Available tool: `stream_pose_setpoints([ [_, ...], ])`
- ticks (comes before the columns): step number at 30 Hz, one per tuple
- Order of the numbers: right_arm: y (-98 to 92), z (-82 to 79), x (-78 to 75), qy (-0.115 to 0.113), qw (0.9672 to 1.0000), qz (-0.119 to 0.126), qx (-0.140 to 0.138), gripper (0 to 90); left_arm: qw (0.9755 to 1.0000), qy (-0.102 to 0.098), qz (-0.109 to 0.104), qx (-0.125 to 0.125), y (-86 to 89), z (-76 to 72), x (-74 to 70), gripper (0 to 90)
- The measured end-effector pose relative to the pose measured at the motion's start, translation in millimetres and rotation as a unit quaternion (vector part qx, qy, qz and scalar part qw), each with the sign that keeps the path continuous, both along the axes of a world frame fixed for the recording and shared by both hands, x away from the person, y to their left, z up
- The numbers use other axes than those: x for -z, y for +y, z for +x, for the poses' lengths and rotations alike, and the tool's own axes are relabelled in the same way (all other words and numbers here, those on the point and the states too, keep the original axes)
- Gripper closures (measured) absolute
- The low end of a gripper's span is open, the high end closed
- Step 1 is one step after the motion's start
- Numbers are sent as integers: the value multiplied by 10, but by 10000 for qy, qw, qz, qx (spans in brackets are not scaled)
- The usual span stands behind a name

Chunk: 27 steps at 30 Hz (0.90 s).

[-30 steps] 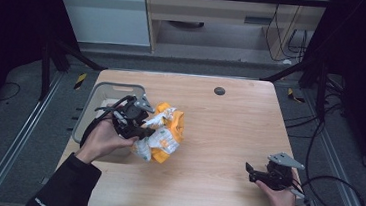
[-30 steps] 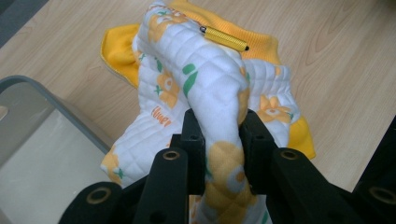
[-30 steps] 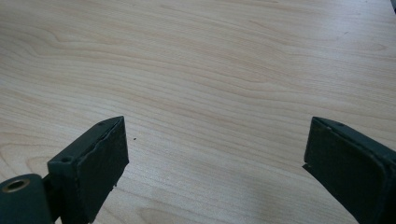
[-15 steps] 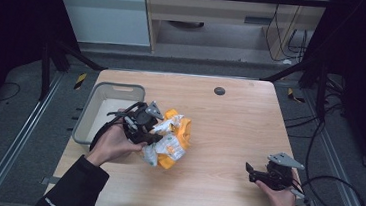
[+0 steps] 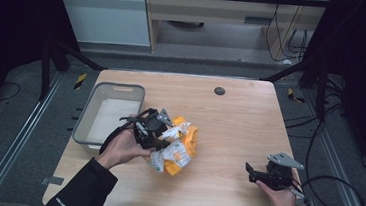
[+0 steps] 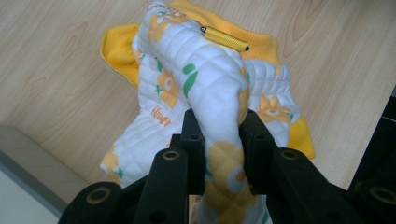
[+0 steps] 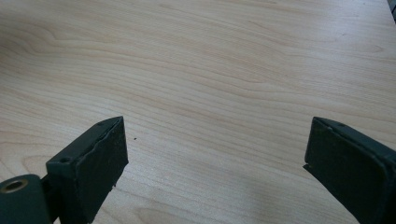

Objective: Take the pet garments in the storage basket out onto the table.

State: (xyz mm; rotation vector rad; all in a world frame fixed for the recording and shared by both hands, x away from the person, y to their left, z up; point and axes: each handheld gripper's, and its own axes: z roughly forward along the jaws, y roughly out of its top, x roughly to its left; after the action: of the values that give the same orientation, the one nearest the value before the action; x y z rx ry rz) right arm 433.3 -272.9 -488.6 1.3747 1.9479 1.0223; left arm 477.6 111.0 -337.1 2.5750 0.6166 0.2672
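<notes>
- The left claw (image 5: 160, 140) was clamped on a fold of the quilted cloth (image 6: 205, 88), white with yellow flowers and a yellow underside, its jaws pinching the fabric from both sides.
- The cloth (image 5: 177, 145) lay bunched near the middle of the tabletop (image 5: 240, 118), just right of the grey bin (image 5: 90, 110) at the left edge.
- A small yellow pen-like cylinder (image 6: 224, 38) rested on top of the cloth.
- The right claw (image 7: 215, 163) sat low over bare wood at the near right, jaws spread wide with nothing between them.
- The right hand (image 5: 278, 194) held that claw, well apart from the cloth.
</notes>
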Motion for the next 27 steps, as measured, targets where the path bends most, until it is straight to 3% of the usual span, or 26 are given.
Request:
stream_pose_setpoints([
  [22, 3, 0, 1, -34, 10000, -49, -2, 54, 9993, 165, 118, 300, -292, 7, 264, 740],
  [27, 4, -1, 0, -40, 10000, -53, 3, 53, 9991, 188, 66, 372, -343, 3, 322, 738],
])
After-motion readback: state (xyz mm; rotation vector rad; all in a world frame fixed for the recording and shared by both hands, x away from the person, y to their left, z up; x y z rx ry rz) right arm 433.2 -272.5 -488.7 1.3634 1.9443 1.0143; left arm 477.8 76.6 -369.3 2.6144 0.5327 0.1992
